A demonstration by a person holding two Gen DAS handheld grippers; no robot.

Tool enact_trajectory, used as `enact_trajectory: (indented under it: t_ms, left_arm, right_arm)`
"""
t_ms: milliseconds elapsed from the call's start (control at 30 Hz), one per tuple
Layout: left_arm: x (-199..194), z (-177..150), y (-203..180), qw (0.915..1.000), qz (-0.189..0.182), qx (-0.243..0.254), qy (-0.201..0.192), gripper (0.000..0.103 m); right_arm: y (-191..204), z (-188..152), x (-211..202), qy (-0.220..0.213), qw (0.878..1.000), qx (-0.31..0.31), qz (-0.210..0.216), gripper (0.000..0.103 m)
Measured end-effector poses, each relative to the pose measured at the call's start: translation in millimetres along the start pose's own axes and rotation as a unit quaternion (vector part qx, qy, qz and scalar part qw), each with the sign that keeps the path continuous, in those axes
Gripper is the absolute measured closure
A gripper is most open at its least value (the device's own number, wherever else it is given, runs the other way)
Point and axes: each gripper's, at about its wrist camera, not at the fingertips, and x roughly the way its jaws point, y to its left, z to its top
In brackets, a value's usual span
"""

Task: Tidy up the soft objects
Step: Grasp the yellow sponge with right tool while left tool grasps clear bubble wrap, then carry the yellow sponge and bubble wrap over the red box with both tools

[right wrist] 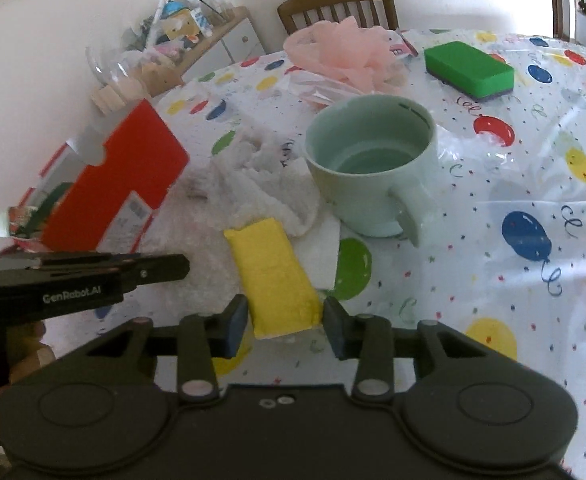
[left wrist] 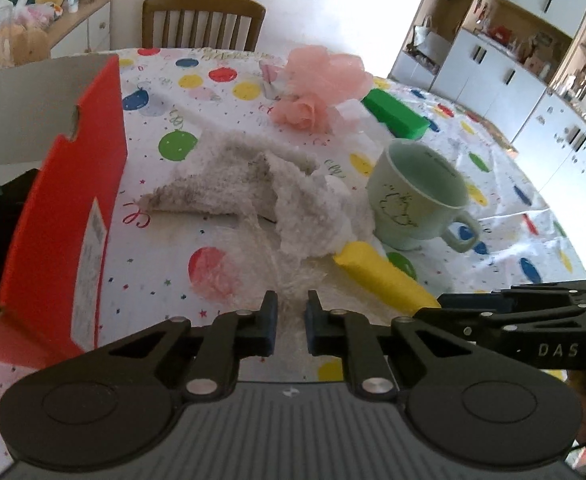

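Right gripper [right wrist: 285,322] grips yellow sponge [right wrist: 273,276] near mint cup [right wrist: 373,168]; left gripper [left wrist: 291,322] closed on clear plastic film [left wrist: 293,276] beside fluffy white cloth [left wrist: 253,184]

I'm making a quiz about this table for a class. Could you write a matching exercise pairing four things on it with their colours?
Things:
1. sponge by the mug
2. mug
3. box
4. mesh bath pouf

Colours:
A. pale pink
B. red
C. yellow
D. mint green

Pairs: 1-C, 2-D, 3-B, 4-A
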Motion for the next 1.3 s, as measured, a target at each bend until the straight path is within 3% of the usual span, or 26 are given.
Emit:
enact_trajectory:
  t_ms: [100, 233, 433, 633, 1033, 1300]
  left_arm:
    - [-15, -3, -2, 0.9999, -0.005, 0.003, -0.011, 0.091]
    - [-29, -9, -6, 0.9996, -0.014, 0.017, -0.018, 0.092]
    - [-23, -33, -8, 0.9996, -0.008, 0.024, 0.01, 0.092]
    - [-20, -52, -5, 0.9992, 0.004, 0.029, 0.027, 0.093]
    - [-18, -59, -13, 0.9981, 0.017, 0.054, 0.023, 0.093]
    - [-30, -55, -9, 0.999, 0.015, 0.042, 0.006, 0.093]
  right_arm:
    - [4, -1, -13, -0.004, 1.0, -0.012, 0.007, 0.064]
    - [11, -10, -19, 0.025, 0.999, -0.039, 0.005, 0.064]
    - [16, -29, -12, 0.06, 0.996, -0.064, -0.008, 0.06]
    - [25, -22, -6, 0.04, 0.996, -0.084, -0.014, 0.053]
    - [45, -25, 24, 0.044, 0.985, -0.16, -0.052, 0.062]
    - [28, -17, -7, 0.02, 0.992, -0.112, -0.046, 0.065]
